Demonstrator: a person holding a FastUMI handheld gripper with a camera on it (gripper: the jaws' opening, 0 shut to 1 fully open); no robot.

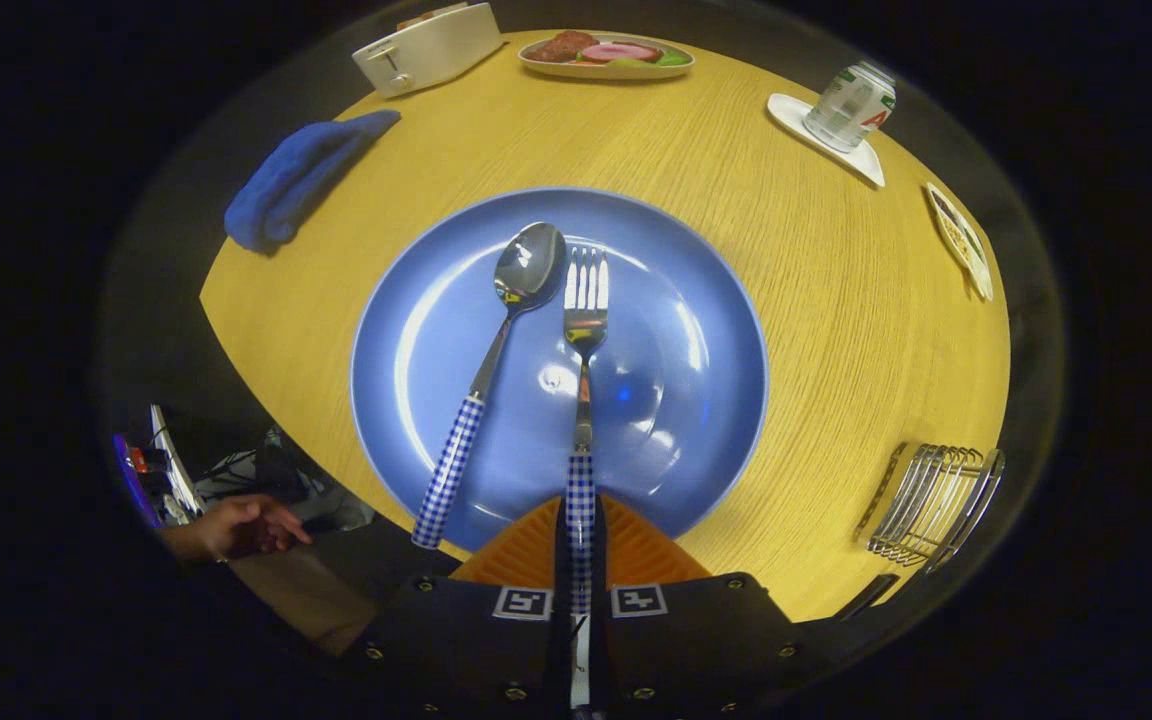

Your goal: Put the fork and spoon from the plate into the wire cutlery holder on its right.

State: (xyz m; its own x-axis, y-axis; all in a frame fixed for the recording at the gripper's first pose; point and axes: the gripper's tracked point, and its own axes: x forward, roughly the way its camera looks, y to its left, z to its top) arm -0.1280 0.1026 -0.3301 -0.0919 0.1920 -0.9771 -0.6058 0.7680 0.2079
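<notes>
A blue plate (696,420) lies on the yellow wooden table, just ahead of my fingers. On it rest a spoon (496,350) and a fork (584,330), both with blue-and-white checked handles, heads pointing away from me. My gripper (581,545) is shut on the fork's checked handle, both fingers pressed against it at the plate's near rim. The spoon lies to the left of the fork, its handle end overhanging the plate's near-left rim. The wire cutlery holder (936,505) stands on the table to the right of the plate, near the table's edge.
A folded blue cloth (296,180) lies beyond the plate to the left. A white toaster (426,48) and a dish of food (606,55) sit at the far side. A can on a white coaster (848,105) stands far right. A person's hand (236,525) rests below the table's left edge.
</notes>
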